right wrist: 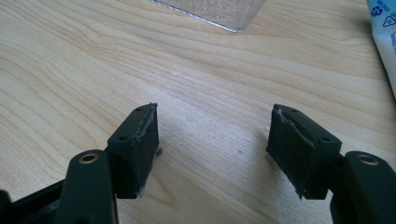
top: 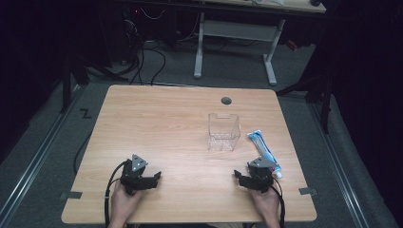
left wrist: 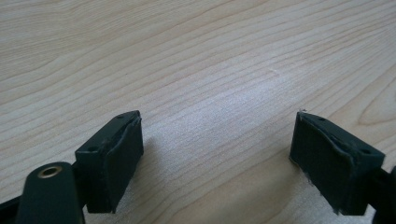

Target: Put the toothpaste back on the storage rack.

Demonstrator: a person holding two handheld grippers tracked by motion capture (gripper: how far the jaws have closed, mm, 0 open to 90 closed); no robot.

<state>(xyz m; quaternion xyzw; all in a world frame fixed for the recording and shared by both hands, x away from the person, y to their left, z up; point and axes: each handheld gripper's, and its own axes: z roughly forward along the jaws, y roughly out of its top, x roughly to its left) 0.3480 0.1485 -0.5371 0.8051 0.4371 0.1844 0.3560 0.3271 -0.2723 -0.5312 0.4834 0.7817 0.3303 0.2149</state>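
Both tongs, left tongs (top: pixel 153 177) and right tongs (top: pixel 239 176), gape wide, empty, on our tabletop (top: pixel 166 123); we could knock the light clear box (top: pixel 223 131) beside the toothpaste tube (top: pixel 263 149).

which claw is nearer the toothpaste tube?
Right. The right claw sits just beside the near end of the toothpaste tube, toward the table's right edge. The left claw is far across the table, near its left front.
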